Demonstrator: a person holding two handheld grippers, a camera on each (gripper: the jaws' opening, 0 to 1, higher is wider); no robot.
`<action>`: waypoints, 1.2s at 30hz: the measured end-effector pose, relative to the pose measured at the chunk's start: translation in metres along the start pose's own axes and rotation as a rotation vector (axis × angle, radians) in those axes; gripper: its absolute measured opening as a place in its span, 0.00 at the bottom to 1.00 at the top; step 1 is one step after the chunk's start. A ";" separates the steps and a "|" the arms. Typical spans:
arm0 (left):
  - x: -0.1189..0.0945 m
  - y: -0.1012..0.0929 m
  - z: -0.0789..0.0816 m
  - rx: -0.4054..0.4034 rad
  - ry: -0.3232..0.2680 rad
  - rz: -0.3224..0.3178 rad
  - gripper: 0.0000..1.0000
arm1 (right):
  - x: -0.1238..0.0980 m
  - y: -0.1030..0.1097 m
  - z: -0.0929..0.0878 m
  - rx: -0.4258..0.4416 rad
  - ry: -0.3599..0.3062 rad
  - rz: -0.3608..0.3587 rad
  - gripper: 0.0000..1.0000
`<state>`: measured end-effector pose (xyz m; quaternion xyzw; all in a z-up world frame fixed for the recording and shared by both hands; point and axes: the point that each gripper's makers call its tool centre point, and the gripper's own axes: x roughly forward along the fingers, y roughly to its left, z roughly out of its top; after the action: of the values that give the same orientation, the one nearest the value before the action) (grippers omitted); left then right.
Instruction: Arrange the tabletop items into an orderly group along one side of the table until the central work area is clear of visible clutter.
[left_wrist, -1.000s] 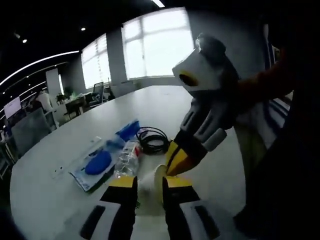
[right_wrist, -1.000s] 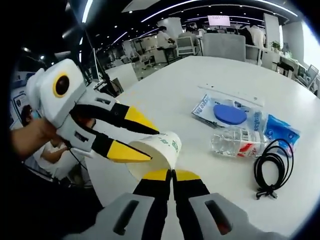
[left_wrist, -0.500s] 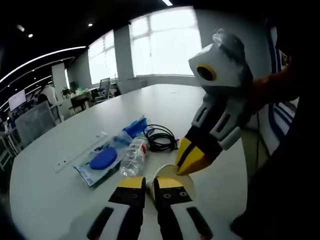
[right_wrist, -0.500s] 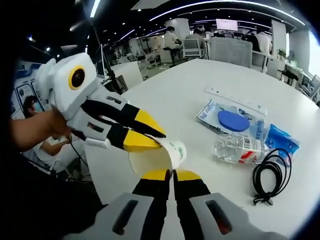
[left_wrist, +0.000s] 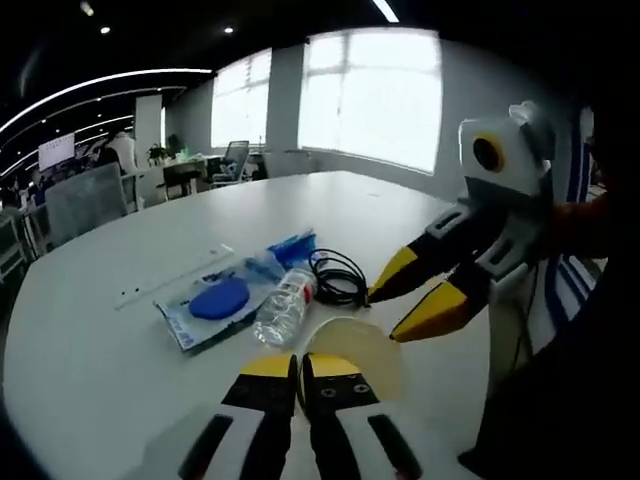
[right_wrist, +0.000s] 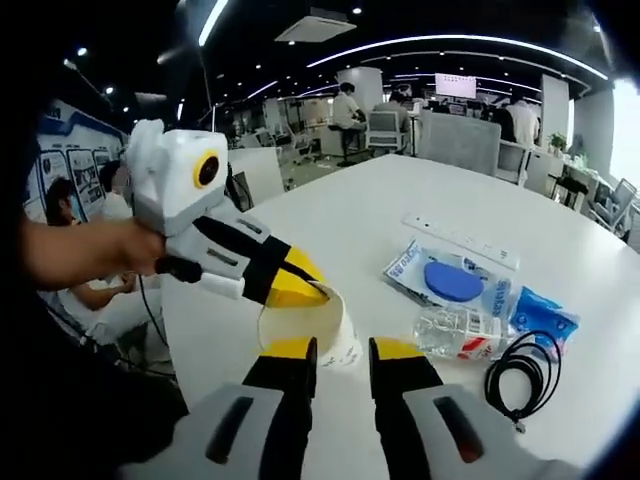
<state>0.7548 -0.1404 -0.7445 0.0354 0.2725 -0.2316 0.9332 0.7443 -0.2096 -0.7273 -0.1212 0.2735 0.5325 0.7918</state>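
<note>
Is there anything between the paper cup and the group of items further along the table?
Nothing visible. The paper cup, held by the left gripper, has bare table between it and the water bottle.

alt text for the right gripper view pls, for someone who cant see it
The left hand-held gripper pinches the rim of a paper cup on a white table, just ahead of the right hand-held gripper, whose jaws are open. A plastic bottle, blue packets and a black cable lie to the right.
</note>
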 end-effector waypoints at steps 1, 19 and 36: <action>0.000 0.002 -0.001 -0.010 0.006 0.004 0.01 | -0.003 -0.003 0.001 0.007 -0.010 -0.015 0.25; 0.005 0.074 -0.001 -0.218 0.053 0.115 0.01 | -0.036 -0.046 -0.003 0.092 -0.106 -0.165 0.69; 0.029 0.148 -0.005 -0.312 0.119 0.203 0.01 | -0.059 -0.064 -0.013 0.118 -0.135 -0.222 0.96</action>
<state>0.8407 -0.0197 -0.7733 -0.0688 0.3546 -0.0885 0.9283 0.7817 -0.2873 -0.7116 -0.0678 0.2351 0.4315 0.8683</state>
